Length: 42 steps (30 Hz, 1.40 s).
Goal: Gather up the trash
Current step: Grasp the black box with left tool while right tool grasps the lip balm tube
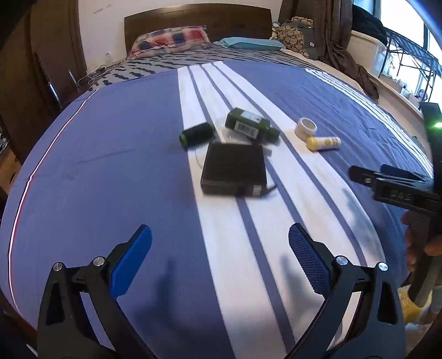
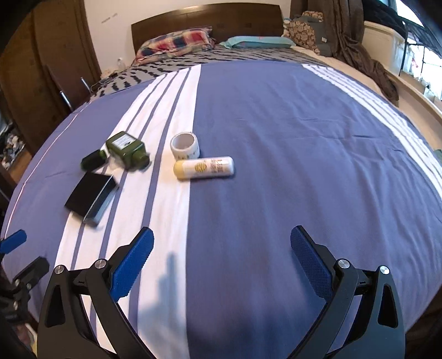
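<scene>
Several items lie on the blue and white striped bedspread (image 1: pixel 110 171). A flat black box (image 1: pixel 233 169) lies nearest, with a dark green bottle (image 1: pixel 250 125) and a black cylinder with a green cap (image 1: pixel 196 134) behind it. A white roll of tape (image 1: pixel 305 127) and a white tube with a yellow cap (image 1: pixel 323 143) lie to the right. In the right wrist view the tube (image 2: pixel 204 168), tape roll (image 2: pixel 184 145), bottle (image 2: pixel 127 150) and box (image 2: pixel 89 197) lie ahead and left. My left gripper (image 1: pixel 219 263) is open and empty above the bed. My right gripper (image 2: pixel 221 265) is open and empty.
Pillows (image 1: pixel 171 38) and a wooden headboard (image 1: pixel 199 16) stand at the far end of the bed. Brown clothing (image 1: pixel 348 60) hangs at the right by a window ledge. A wooden wardrobe (image 1: pixel 36 69) stands on the left. The right gripper shows at the right edge of the left wrist view (image 1: pixel 386 179).
</scene>
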### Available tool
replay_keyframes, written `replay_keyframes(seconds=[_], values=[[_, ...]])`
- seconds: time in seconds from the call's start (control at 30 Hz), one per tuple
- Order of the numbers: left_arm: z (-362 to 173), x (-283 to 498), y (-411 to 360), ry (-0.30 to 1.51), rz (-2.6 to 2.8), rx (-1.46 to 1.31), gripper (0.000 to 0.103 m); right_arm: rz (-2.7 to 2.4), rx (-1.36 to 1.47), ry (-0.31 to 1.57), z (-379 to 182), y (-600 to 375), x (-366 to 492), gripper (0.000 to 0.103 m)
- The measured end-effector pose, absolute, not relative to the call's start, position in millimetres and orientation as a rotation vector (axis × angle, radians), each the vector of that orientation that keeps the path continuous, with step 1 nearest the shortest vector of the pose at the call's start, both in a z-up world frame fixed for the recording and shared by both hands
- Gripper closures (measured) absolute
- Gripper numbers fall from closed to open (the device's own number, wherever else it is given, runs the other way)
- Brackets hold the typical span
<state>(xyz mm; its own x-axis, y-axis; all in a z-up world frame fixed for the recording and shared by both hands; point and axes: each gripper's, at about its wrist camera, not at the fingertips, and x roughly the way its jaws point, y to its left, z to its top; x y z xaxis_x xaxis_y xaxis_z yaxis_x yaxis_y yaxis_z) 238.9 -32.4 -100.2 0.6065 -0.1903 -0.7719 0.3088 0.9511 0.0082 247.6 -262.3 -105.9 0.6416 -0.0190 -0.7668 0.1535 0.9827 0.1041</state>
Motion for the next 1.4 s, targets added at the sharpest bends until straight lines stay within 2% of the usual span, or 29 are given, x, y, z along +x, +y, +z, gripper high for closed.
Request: replay_keyframes(seconds=[0.3,0.4,0.47,0.57,0.8,0.9,1.03,1.4], values=[[-107,282,-50,0.884,-0.317,0.151,0.009,-0.127,0.152,0.896,-120,-253,308,0.004],[-110,295,-58,0.884,-0.325,0.159,0.009,-0.149,0.134,0.902,-121,-250,315,0.007],[-113,305,-63,0.888,-0.325,0.162,0.009,-0.163,0.123,0.902,-122,-249,318,0.022],[-119,319,-70,0.898,-0.321,0.166,0.009,-0.164,0.132,0.89,-122,-252,320,0.034],[-139,339,-72,0.948,-0.317,0.174,0.01,-0.102,0.142,0.875,-120,-256,317,0.034],[-147,341,-68,0.964,-0.326,0.158,0.015,-0.08,0.128,0.874,-118,-253,313,0.034],[-143,333,-66,0.954,-0.331,0.147,0.035,-0.064,0.124,0.87,-116,-251,299,0.034],[-136,255,-61,0.962,-0.365,0.159,0.035,-0.034,0.118,0.869,-113,-242,223,0.034]])
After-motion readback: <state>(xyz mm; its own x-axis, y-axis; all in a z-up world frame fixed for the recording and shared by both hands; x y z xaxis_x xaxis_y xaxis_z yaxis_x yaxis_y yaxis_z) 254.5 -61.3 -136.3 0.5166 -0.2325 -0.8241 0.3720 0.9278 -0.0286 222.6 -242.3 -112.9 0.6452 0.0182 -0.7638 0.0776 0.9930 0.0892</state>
